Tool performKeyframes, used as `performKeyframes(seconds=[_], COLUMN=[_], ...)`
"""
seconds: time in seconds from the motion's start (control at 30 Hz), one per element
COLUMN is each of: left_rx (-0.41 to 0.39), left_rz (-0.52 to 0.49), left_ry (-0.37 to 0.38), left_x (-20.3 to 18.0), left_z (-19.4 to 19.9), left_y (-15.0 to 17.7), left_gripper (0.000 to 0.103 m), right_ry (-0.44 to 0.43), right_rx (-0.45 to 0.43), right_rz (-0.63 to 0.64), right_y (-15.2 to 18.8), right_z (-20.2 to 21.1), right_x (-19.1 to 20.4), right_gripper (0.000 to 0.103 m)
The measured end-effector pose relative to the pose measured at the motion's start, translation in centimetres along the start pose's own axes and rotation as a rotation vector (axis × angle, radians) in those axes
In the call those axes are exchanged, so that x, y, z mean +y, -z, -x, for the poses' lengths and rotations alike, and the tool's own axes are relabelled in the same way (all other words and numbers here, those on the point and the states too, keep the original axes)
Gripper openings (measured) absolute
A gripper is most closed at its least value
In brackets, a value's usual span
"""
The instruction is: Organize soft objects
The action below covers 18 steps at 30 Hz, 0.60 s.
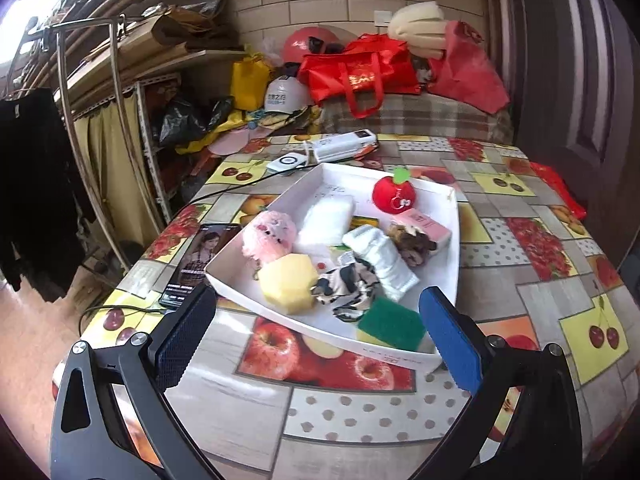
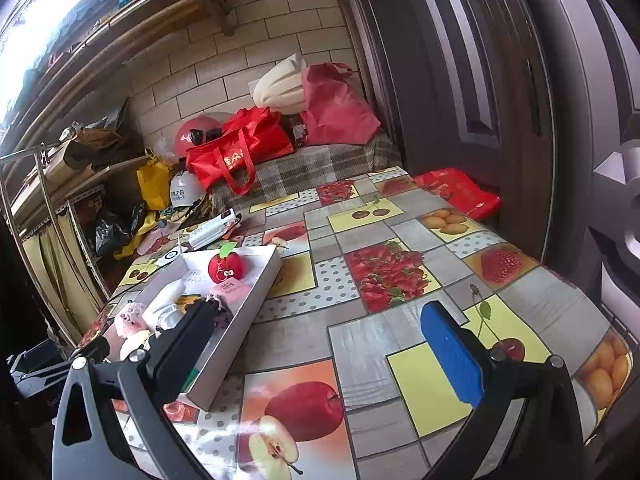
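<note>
Now — left tongs [image 1: 318, 332] released at white tray [image 1: 248, 294] near edge | right tongs [image 2: 316, 344] released — over bare tablecloth [image 2: 360, 336]

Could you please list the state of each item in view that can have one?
Left gripper: jaws open, empty.
Right gripper: jaws open, empty.
White tray: uncovered, holding soft items.
Phone: screen lit, flat on the table.
White sock: rolled, lying in the tray.
Apple plush: upright in the tray.
Green sponge: flat in the tray's near corner.
</note>
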<state>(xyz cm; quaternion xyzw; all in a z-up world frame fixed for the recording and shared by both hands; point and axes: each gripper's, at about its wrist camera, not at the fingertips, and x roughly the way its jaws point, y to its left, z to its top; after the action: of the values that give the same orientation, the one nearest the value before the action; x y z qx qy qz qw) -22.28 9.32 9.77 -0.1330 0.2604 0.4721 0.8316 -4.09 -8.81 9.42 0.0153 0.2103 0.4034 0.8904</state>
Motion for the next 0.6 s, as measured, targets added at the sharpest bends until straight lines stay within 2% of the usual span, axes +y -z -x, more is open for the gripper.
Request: performKeyframes(seconds=[0.27, 0.6], left_rx=[0.033, 0.026], left_rz=[0.014, -0.002], left_ry=[0.004, 0.013], left_x=[0.25, 0.03], left_z=[-0.83, -0.89], left_y=[0.12, 0.32], left_gripper=[0.103, 0.103], right_ry=[0.004, 0.011], right_rx=[0.004, 0.012], right_rz=[-0.006, -0.019], right_y=[-0.06, 0.31], right_z=[-0.18, -0.63], right_x=[-0.21, -0.71], right_gripper=[0.103, 0.103])
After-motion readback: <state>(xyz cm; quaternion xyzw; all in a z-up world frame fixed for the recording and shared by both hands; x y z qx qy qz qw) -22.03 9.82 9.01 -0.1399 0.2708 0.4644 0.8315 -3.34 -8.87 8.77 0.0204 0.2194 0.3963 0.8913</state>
